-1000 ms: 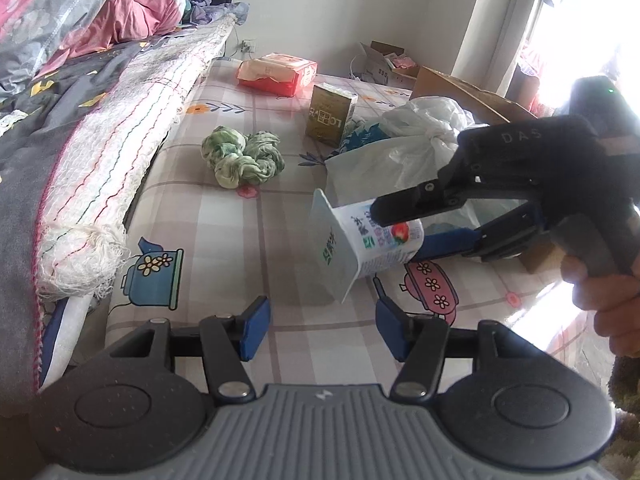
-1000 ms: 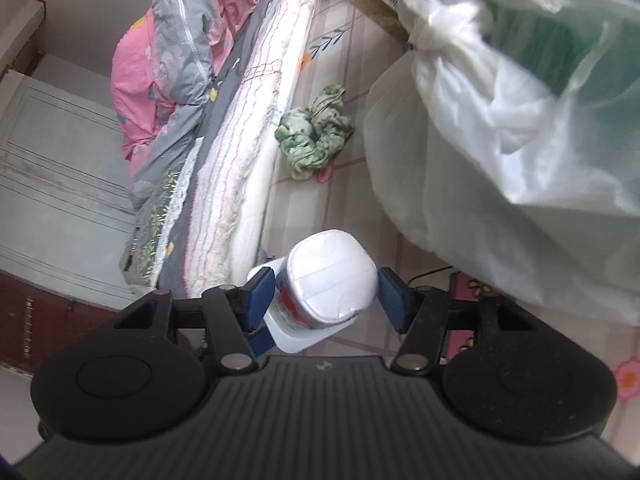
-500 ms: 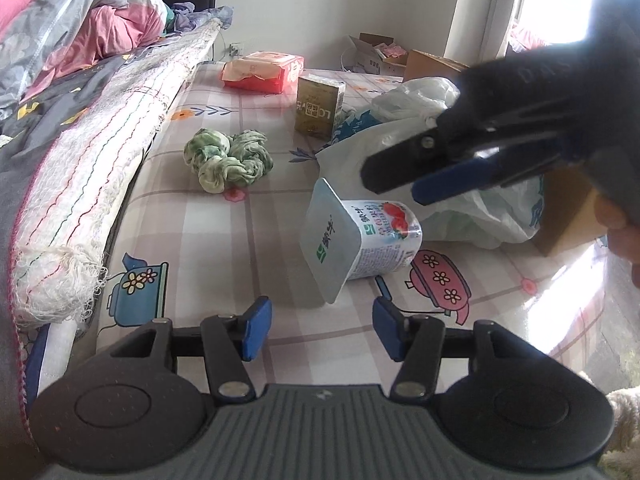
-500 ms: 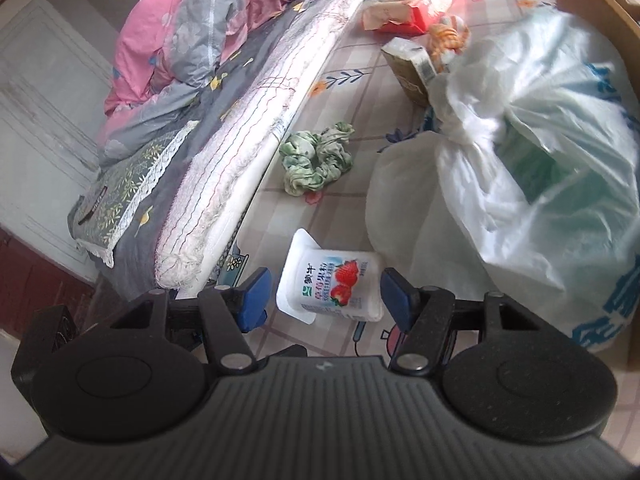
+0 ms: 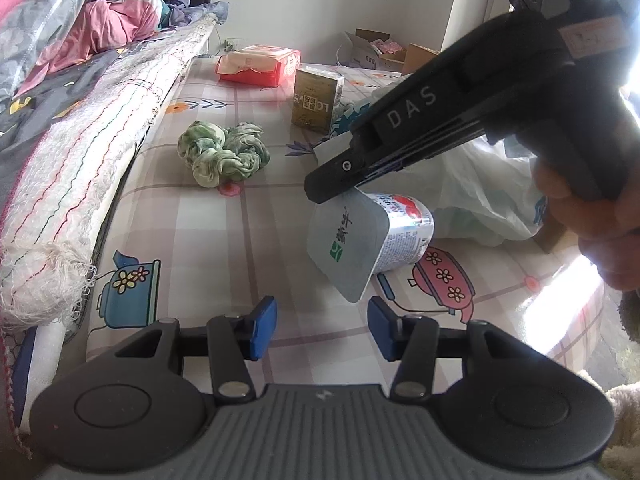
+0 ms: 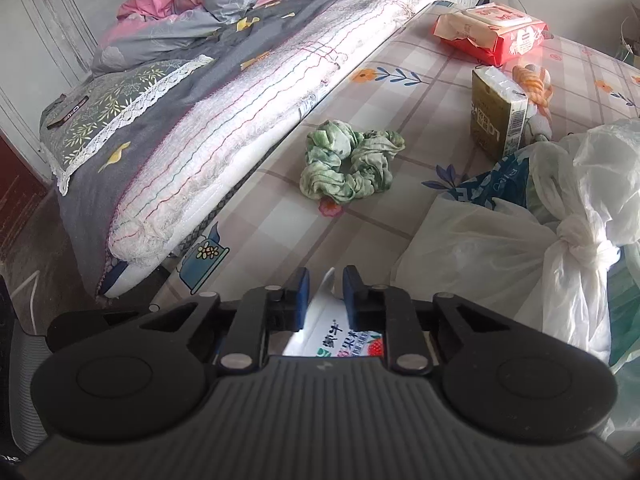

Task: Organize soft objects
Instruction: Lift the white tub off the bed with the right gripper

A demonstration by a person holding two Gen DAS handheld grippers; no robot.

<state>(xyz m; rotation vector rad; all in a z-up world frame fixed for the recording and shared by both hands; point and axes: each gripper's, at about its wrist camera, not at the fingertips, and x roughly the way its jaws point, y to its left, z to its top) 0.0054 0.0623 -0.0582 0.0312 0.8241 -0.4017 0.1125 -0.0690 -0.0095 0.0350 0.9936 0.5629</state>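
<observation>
White letters "DAS" on the black right gripper point(image 5: 332, 188), Chinese characters "蒙牛" with a green logo on the yogurt cup point(image 5: 368, 240) foil lid, "LC" above small unreadable print on the olive-gold carton point(image 5: 316, 100), red tissue pack point(image 6: 492, 32) lettering too small to read.

Home bedroom — rumpled quilt point(image 6: 192, 36), pillow point(image 6: 116, 100), bare mattress pad point(image 6: 248, 128)
</observation>
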